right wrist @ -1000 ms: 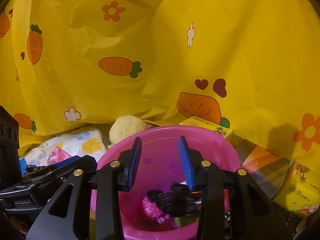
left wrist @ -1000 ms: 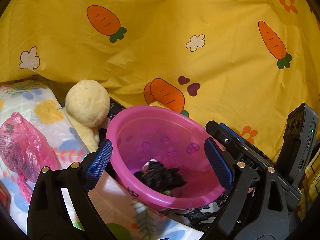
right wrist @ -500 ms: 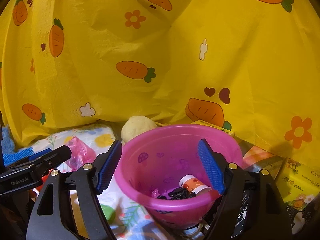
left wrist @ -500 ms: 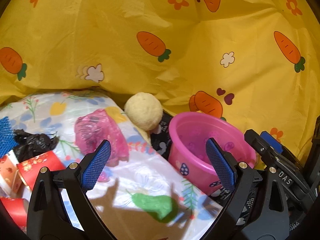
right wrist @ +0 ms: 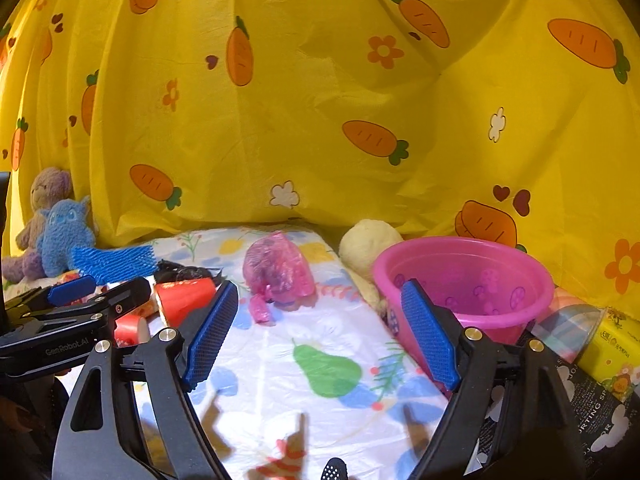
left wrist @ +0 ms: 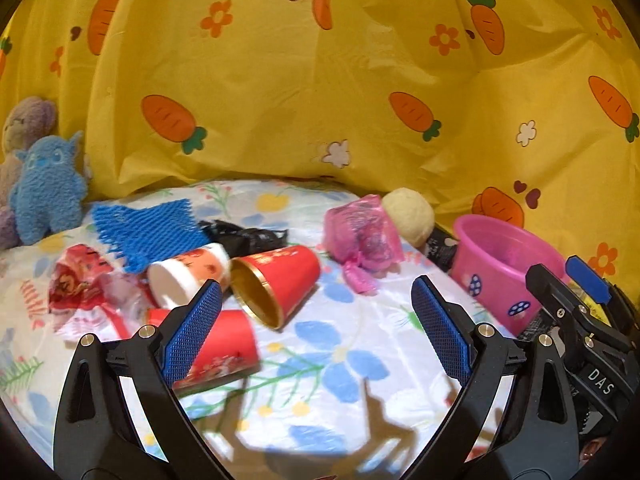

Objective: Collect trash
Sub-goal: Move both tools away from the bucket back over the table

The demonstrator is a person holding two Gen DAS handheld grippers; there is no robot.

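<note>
Both grippers are held with jaws spread and nothing between them: the left gripper (left wrist: 316, 328) over the flowered sheet (left wrist: 340, 364), the right gripper (right wrist: 320, 336), whose jaws have just been opening, beside the pink basin (right wrist: 468, 280) at the sheet's right edge. A crumpled pink bag (left wrist: 364, 232) lies near the back edge, just beside a cream ball (left wrist: 410, 212). Toward the left edge are gathered a red cup (left wrist: 276, 284) on its side, a white cup (left wrist: 188, 276), a black bag (left wrist: 244, 236) and blue netting (left wrist: 144, 232).
</note>
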